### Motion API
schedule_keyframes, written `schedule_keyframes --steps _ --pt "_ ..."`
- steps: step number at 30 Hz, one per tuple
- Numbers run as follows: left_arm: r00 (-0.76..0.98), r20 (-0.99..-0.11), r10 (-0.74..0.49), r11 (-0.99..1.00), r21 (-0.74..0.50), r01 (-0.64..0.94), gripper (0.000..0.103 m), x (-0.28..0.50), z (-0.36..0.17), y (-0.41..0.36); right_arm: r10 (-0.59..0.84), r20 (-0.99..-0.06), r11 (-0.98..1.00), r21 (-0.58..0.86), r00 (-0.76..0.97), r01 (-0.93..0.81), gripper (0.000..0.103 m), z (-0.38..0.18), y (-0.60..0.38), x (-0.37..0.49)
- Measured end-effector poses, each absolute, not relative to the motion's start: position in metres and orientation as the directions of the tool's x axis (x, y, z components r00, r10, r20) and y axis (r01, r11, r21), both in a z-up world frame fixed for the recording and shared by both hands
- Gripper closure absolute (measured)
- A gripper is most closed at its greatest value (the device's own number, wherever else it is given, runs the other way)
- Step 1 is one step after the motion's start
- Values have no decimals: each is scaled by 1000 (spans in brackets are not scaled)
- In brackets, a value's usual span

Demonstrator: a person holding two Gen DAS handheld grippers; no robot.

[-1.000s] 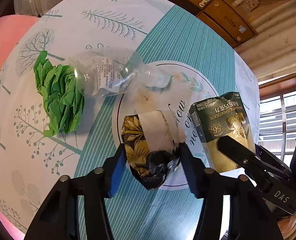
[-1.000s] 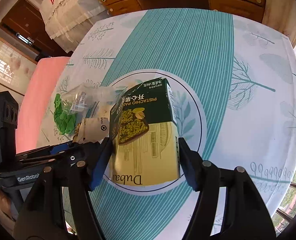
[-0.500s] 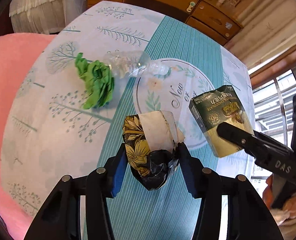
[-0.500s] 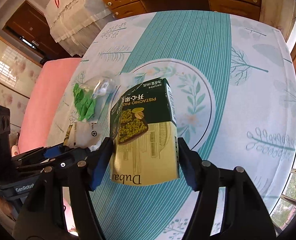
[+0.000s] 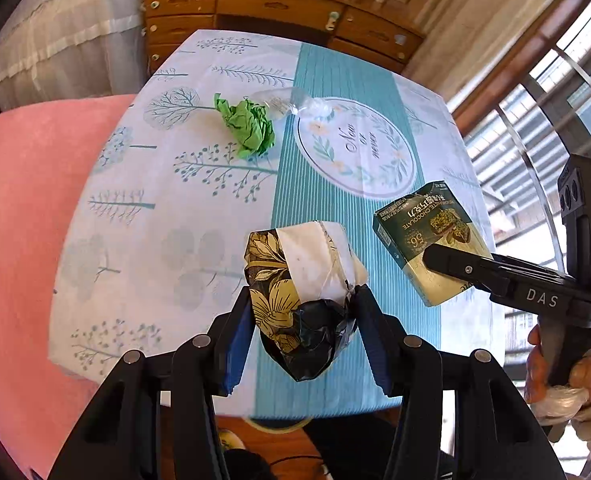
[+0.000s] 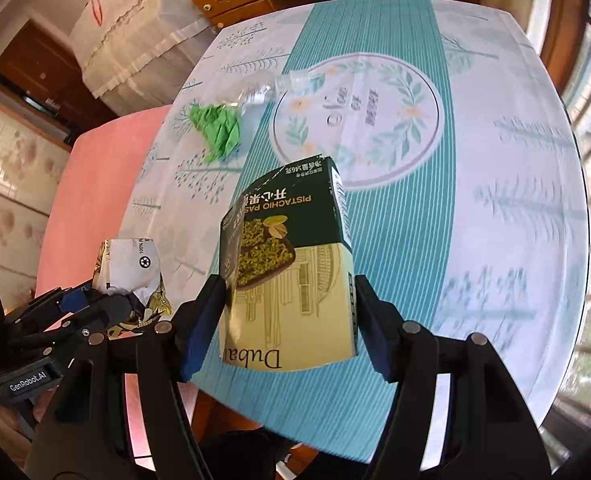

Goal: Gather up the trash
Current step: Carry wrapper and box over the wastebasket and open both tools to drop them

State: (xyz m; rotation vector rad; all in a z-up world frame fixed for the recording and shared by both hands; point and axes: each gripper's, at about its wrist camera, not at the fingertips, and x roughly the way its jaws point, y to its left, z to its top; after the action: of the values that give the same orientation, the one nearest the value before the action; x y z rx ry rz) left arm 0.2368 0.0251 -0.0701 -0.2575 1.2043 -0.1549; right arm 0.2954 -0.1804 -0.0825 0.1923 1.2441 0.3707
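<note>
Left gripper (image 5: 302,316) clamped on crumpled floral wrapper (image 5: 295,292), right gripper (image 6: 287,320) clamped on pistachio box (image 6: 291,272) (reading "PISTACHIO", "Dubai"), both above tablecloth (image 6: 495,208) near edge, green paper wad (image 6: 218,131) beside clear plastic bottle (image 6: 263,88) farther in.

Two pieces of trash are held: one crumpled floral wrapper (image 5: 301,300) and one pistachio chocolate box (image 6: 291,276). Two more lie on the one table (image 5: 199,240): one green paper wad (image 5: 249,126) and one clear plastic bottle (image 5: 291,104).
</note>
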Motion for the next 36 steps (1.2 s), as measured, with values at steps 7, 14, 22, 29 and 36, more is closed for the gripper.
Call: schedule_keyframes --steps 7,14,22,29,36 --pt "347 -888 -303 953 -274 130 53 148 -64 66 362 -864 922 386 350 0 42 -86 -160 183" --pt "283 -900 -331 938 -280 205 53 75 -80 83 340 -884 919 385 321 87 42 -100 -139 88" --pt "221 -905 -364 921 -314 232 53 22 -109 74 289 -919 928 338 269 156 41 -127 -143 17" --pt "178 -915 -361 918 -315 242 53 2 -159 43 261 -940 930 305 218 203 41 -184 -157 -10" --pt "150 -932 -330 925 -288 247 53 -6 -223 15 238 -957 932 273 166 239 41 -256 -176 -22"
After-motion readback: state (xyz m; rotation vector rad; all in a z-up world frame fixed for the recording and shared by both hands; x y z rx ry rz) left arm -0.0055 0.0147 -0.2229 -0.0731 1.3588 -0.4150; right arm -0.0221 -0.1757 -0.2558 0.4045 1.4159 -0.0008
